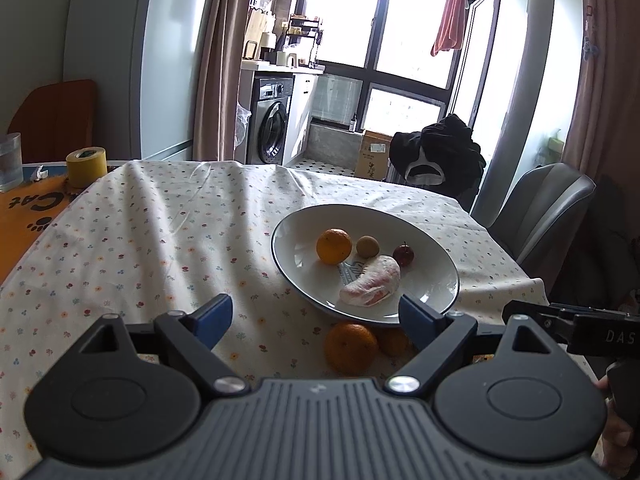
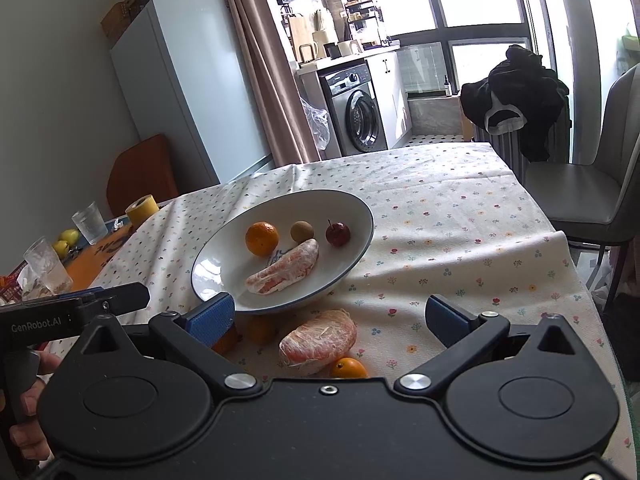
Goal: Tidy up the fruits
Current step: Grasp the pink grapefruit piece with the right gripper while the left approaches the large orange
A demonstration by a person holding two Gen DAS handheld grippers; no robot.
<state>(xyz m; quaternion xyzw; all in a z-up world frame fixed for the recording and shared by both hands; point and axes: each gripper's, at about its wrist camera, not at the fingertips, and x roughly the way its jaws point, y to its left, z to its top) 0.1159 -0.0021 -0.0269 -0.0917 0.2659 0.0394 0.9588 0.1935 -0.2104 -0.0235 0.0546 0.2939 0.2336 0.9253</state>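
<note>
Left tool point(image 1: 316, 318): we find its blue-padded fingers spread wide and empty, poised above the bench's point(image 1: 160, 240) flowered cloth at the near rim of the plate point(image 1: 288, 240). Right tool point(image 2: 330, 318): likewise spread, nothing between its fingers, low over the near fruit.

On the plate we count four items: a mandarin point(image 1: 334, 246), a small brown round fruit point(image 1: 368, 246), a small dark red fruit with a stem point(image 1: 404, 255), and a peeled pomelo segment point(image 1: 372, 286) lying in front of them.

Off the plate, on the cloth just before its near rim, we list a larger peeled pomelo piece point(image 2: 318, 342), a mandarin touching its near side point(image 2: 348, 368), and two more mandarins point(image 1: 351, 348) partly hidden by the left tool.

Far left of the bench: a yellow tape roll point(image 1: 86, 166) and a glass point(image 1: 10, 162).
</note>
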